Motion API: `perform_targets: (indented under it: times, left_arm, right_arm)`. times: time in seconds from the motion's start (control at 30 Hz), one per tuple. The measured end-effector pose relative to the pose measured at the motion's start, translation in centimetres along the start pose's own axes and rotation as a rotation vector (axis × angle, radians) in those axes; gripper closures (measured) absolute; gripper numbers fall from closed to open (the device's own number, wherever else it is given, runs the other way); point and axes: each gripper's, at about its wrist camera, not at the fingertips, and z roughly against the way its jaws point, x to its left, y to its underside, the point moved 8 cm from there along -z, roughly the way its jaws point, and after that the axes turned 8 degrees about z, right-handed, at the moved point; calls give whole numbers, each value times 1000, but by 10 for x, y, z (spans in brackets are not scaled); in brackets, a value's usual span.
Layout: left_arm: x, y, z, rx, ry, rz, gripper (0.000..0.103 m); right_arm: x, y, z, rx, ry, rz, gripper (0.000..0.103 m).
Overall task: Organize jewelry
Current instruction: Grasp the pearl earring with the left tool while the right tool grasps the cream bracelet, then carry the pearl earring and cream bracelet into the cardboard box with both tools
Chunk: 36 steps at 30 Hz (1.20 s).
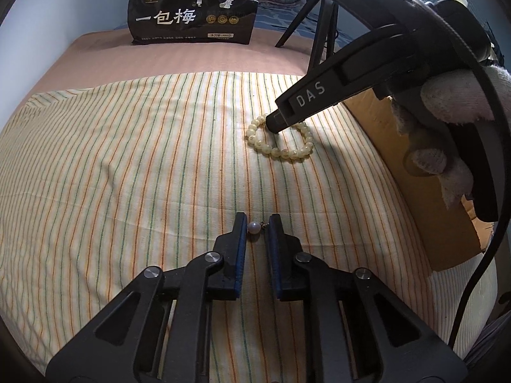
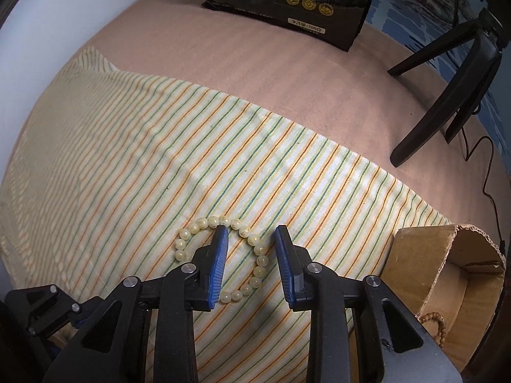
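1. Inside the cardboard box [image 2: 447,287] at the bed's right edge, I see one brown bracelet [image 2: 432,320] stowed.
2. My right tool [image 2: 250,242], released, straddles the pale bead bracelet [image 2: 255,239] on the striped cloth [image 2: 127,159].
3. My left tool [image 1: 257,223], released, brackets the pearl pendant [image 1: 254,227]; both remain unboxed.

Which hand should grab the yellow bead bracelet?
The right gripper. Its open fingers already straddle one side of the bracelet, with the cardboard box close by. The left gripper is busy around a pearl.
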Motion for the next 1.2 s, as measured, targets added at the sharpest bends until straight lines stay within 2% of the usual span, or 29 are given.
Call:
perform_targets:
  times: [0.07,0.13,0.2,0.3,0.5,0.77,1.2]
  left_arm:
    - [0,0,-1,-1,0,-2,93]
    - [0,0,-1,-3,-1,-5,93]
    - [0,0,-1,-7,-4,-8,94]
    - [0,0,0,-10,-7,-8,94]
    - [4,0,10,-25,-21,2,94]
    - [3,-2,36,-57,-27,1,94]
    - [-31,-3,92,-135,3,-52,94]
  right_arm:
    - [1,-1,-3,7,4,1,75]
    - [1,-2,-4,6,2,2,80]
    - [3,-4,-5,3,-2,5,90]
    - [6,-5,-5,-4,2,13,97]
    - [12,-1,7,-51,15,-4,97]
    - [22,8,44,-140,-24,-42,97]
    - [20,31,118,-289,-46,-67,97]
